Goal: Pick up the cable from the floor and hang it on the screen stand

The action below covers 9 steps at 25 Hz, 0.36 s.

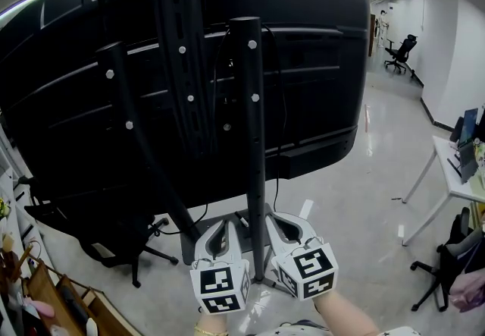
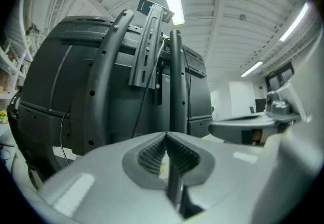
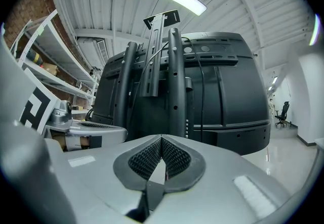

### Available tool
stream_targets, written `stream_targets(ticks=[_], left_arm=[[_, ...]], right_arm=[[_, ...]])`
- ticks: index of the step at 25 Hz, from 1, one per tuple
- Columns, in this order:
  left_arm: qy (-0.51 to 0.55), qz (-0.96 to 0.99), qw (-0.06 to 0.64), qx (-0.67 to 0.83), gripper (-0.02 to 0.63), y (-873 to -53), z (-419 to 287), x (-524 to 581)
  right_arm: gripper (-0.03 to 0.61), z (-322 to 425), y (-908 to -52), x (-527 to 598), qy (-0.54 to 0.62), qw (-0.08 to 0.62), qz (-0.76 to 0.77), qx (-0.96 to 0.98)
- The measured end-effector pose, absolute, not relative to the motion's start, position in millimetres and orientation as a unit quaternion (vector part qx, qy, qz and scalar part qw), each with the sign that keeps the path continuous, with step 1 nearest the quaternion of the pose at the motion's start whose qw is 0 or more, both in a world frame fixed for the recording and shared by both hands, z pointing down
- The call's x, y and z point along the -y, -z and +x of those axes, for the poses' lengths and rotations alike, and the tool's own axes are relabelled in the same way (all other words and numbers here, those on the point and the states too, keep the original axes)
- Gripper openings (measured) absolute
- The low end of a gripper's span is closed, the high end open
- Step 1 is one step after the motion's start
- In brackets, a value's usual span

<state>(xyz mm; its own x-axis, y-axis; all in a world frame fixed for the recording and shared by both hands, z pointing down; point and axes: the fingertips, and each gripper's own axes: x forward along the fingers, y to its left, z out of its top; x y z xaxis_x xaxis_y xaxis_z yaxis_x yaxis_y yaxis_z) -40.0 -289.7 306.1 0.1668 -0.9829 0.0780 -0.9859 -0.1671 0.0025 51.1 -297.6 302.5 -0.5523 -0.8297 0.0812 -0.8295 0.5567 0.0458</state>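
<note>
Left gripper (image 2: 165, 135) and right gripper (image 3: 161, 138) side by side, both jaws closed on nothing, low before screen stand (image 1: 250, 99), black cable (image 1: 276, 192) hanging beside its post

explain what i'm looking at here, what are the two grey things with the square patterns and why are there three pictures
There is no robot here. A person holds a hand-held claw in each hand. The head view comes from a camera on the person's head and looks down on the left claw and the right claw. The patterned cubes are part of them. The other two pictures come from a camera riding on each claw, looking along its jaws. Both claws are shut, tips together, with nothing held. Ahead is the back of a big black screen on its stand, which stands on a glossy pale floor. Thin black cables run down the screen's back. A white table stands at the right.
</note>
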Motion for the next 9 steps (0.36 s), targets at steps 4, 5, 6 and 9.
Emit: stream_targets(ticks=[4, 5, 6, 9], left_arm=[[-0.033, 0.764, 0.024, 0.644, 0.008, -307.0, -39.1, 289.2], [-0.034, 0.764, 0.022, 0.643, 0.008, -306.6, -39.0, 289.2], [-0.035, 0.765, 0.020, 0.643, 0.008, -306.3, -39.1, 289.3], [-0.038, 0.765, 0.019, 0.642, 0.008, -307.2, -39.8, 290.0]], right_arm=[[-0.002, 51.2, -302.5, 297.4, 0.001, 0.046, 0.472, 0.880], [-0.002, 51.2, -302.7, 297.7, 0.001, 0.046, 0.472, 0.880], [-0.002, 50.8, -303.1, 298.0, 0.001, 0.047, 0.472, 0.880], [-0.002, 49.1, -304.9, 298.8, 0.001, 0.051, 0.470, 0.881]])
